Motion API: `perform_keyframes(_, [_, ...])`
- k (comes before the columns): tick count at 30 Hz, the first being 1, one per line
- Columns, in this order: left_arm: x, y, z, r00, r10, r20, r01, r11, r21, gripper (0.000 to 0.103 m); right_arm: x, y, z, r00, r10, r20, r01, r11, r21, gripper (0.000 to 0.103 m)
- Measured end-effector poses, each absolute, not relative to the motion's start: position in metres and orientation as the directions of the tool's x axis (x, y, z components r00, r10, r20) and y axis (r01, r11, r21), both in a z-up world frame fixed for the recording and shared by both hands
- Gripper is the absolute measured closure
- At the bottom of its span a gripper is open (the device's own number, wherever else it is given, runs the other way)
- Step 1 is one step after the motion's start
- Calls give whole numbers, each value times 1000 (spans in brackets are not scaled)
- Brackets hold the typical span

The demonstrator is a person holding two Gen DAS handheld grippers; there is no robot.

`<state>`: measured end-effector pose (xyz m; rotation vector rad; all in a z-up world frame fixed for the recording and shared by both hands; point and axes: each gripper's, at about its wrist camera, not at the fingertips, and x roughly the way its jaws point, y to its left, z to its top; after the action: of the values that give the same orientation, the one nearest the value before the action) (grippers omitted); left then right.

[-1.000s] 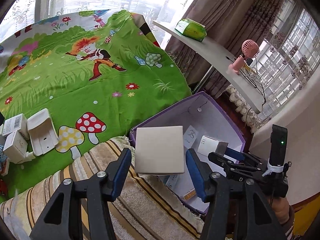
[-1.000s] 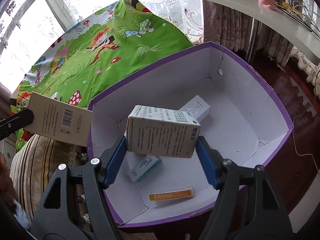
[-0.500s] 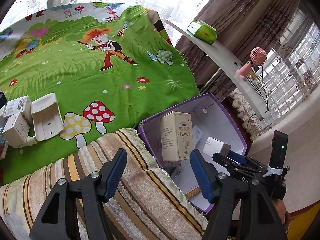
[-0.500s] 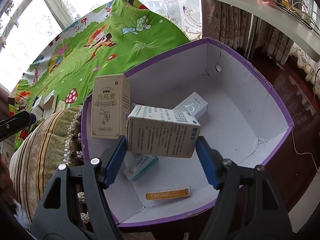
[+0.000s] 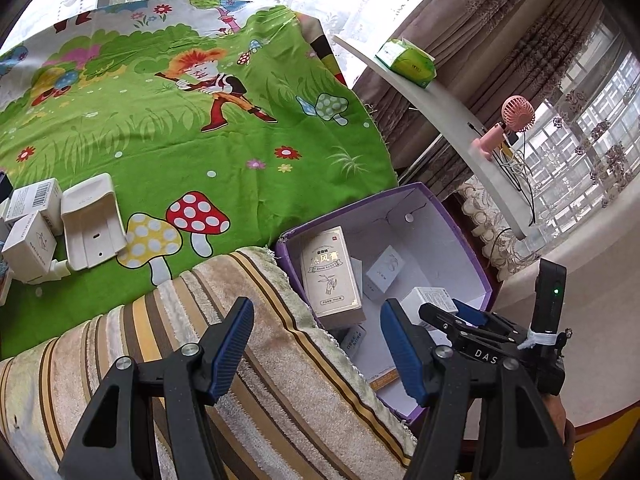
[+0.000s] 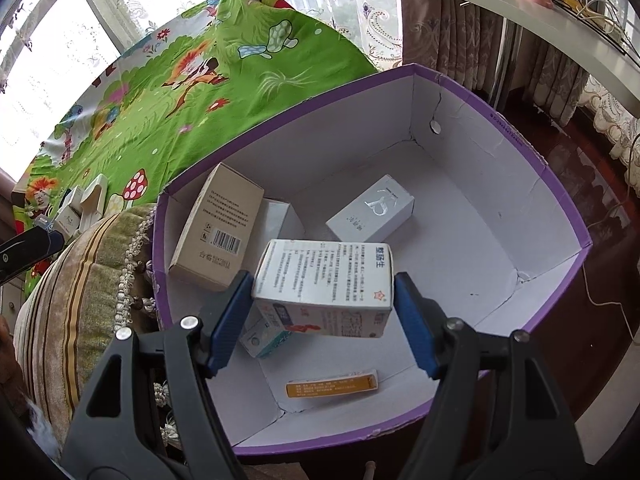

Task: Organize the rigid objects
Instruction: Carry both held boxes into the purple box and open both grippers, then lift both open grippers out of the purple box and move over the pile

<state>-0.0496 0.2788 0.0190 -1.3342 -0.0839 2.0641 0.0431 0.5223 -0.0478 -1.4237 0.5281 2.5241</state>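
Note:
My left gripper (image 5: 316, 310) is open and holds nothing, above the edge of a striped cushion (image 5: 240, 360). Just beyond it a beige carton (image 5: 330, 276) leans inside the purple box (image 5: 452, 216). My right gripper (image 6: 322, 284) is shut on a white medicine box (image 6: 324, 276) and holds it over the purple box (image 6: 500, 120). In the right wrist view the beige carton (image 6: 218, 226) rests against the box's left wall. On the floor of the box lie a silver-white box (image 6: 370, 210), a small teal box (image 6: 264, 334) and a flat orange box (image 6: 332, 386).
A green cartoon cloth (image 5: 160, 140) covers the bed; several white cartons (image 5: 32, 220) and a white plastic holder (image 5: 90, 220) lie at its left. A curved white shelf (image 5: 440, 108) carries a green pack (image 5: 412, 62) and a pink fan (image 5: 516, 114). Cables hang by the window.
The beige carton has left my left gripper and dropped into the purple box, where it now leans on the left wall. The left jaws are empty. The right gripper has not moved.

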Motion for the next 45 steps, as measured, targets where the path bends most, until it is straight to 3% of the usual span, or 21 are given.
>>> perform_keyframes(28, [-48,255,21,-267,588,-764,-458,-775,-437,36,35,508,-42,-518,-38,-854,-307,-924,227,25])
perform_keyframes(45, [-63,143,26,-403,558,-726,-271,-830,-487,36,5,432,-21,-530,-127,-839,-140,-962,234,24])
